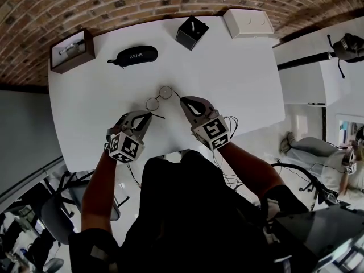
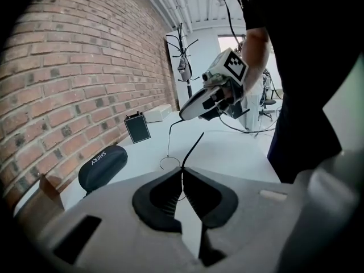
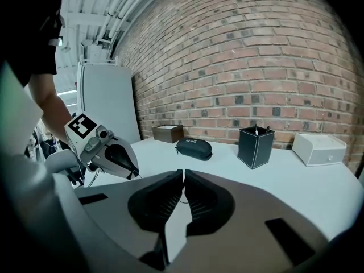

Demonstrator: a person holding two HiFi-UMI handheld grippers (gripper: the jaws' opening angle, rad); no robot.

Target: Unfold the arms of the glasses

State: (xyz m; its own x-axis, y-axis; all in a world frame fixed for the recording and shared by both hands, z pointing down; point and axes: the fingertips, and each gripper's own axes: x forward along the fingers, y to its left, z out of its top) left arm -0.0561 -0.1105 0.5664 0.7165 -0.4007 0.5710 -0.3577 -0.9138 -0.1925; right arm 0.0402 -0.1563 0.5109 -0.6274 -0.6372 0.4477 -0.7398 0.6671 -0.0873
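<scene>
Head view: round wire glasses (image 1: 160,98) held over desk (image 1: 239,78). Left gripper (image 1: 149,116) clamped on one temple (image 2: 193,149), right gripper (image 1: 183,101) clamped on other. Risk: hinge overbent if pulled too wide; thin wire slipped from grip if twisted.

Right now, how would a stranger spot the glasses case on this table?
Start at the white table against the brick wall. Near that wall, the glasses case lies between the brown box and the square black pen holder. It alone is rounded, with white lettering.
</scene>
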